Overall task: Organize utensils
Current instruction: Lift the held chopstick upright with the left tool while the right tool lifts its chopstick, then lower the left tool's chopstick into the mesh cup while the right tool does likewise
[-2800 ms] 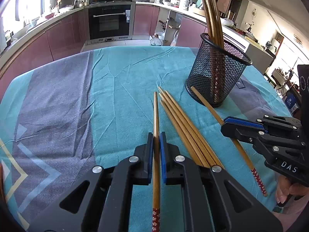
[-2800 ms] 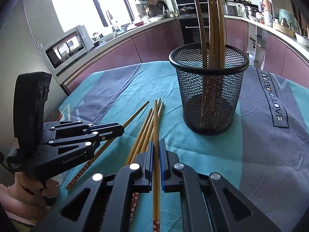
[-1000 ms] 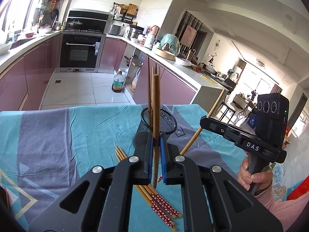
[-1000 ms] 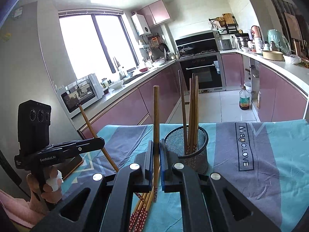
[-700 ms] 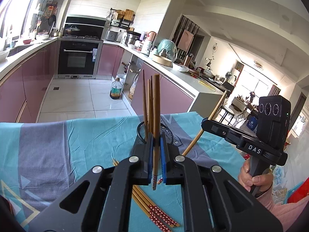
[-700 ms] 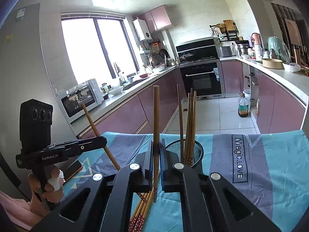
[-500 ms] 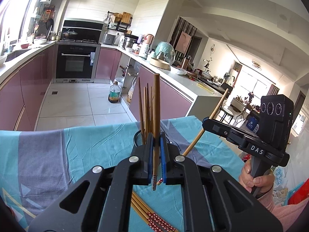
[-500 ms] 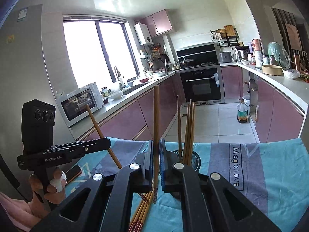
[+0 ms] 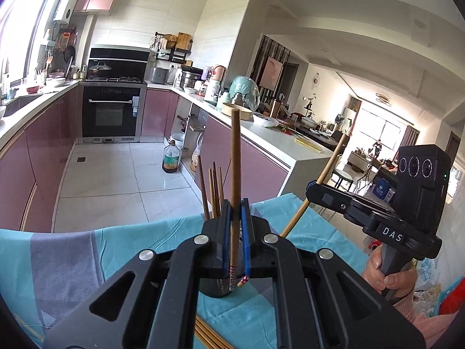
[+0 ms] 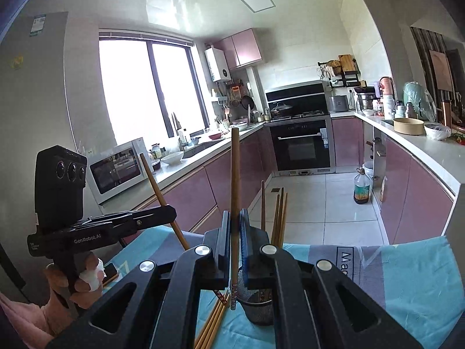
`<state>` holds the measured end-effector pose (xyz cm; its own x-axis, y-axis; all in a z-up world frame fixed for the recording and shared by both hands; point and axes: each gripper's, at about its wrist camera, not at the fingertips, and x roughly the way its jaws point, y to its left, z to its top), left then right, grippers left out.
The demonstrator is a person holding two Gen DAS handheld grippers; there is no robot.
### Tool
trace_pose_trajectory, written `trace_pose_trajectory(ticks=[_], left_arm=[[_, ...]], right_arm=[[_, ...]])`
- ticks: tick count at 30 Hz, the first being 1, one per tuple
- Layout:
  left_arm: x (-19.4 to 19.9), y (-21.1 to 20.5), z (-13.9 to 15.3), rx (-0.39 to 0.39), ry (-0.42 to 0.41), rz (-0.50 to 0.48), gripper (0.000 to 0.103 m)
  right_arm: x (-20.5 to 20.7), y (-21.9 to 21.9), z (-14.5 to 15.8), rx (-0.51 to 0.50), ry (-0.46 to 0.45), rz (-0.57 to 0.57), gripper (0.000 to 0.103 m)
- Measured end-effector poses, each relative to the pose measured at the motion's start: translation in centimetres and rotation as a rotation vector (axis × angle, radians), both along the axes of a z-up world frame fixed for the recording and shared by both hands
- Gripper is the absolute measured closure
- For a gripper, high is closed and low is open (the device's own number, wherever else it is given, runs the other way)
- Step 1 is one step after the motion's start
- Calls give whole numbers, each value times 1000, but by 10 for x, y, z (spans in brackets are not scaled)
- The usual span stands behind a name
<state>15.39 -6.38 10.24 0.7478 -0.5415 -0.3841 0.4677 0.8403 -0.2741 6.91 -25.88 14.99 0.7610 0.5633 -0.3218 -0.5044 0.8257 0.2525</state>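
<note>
My left gripper (image 9: 235,203) is shut on a wooden chopstick (image 9: 234,168), held upright, its patterned end hanging over the black mesh holder (image 9: 215,289). My right gripper (image 10: 234,213) is shut on another chopstick (image 10: 234,174), also upright, its patterned end beside the holder (image 10: 257,305). Several chopsticks (image 9: 213,192) stand in the holder. More chopsticks (image 10: 213,320) lie on the teal tablecloth (image 10: 407,276). The right gripper (image 9: 312,187) shows in the left wrist view, the left gripper (image 10: 171,213) in the right wrist view.
The table carries a teal and grey cloth (image 9: 66,256). Loose chopsticks (image 9: 209,336) lie near its front edge. Behind the table are pink kitchen cabinets (image 9: 37,157), an oven (image 9: 112,113) and a white counter (image 9: 279,139). A phone (image 10: 109,270) lies at the table's left.
Both grippers picked a chopstick off the cloth, tilted it upright and raised it. Over the last second both have moved closer above the mesh holder.
</note>
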Motion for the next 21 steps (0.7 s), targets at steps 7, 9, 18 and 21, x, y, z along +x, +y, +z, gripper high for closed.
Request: trace_pose_trajectory(ticks=[7,9,18,21], left_arm=[[6,-6,8,8,-28,4,96],[7,-8,7,11,-32,4,96],[13,-23,-8,59,-7,12,96],[16,-28,-14,76,19,11,96]], right_arm=[[10,-1,7,1,-18,-12,98],[12,0,7,3,-20,-16,98],[31,7,-5,-10,15,-39,98],[37,9,-12,-19,43,-36,98]])
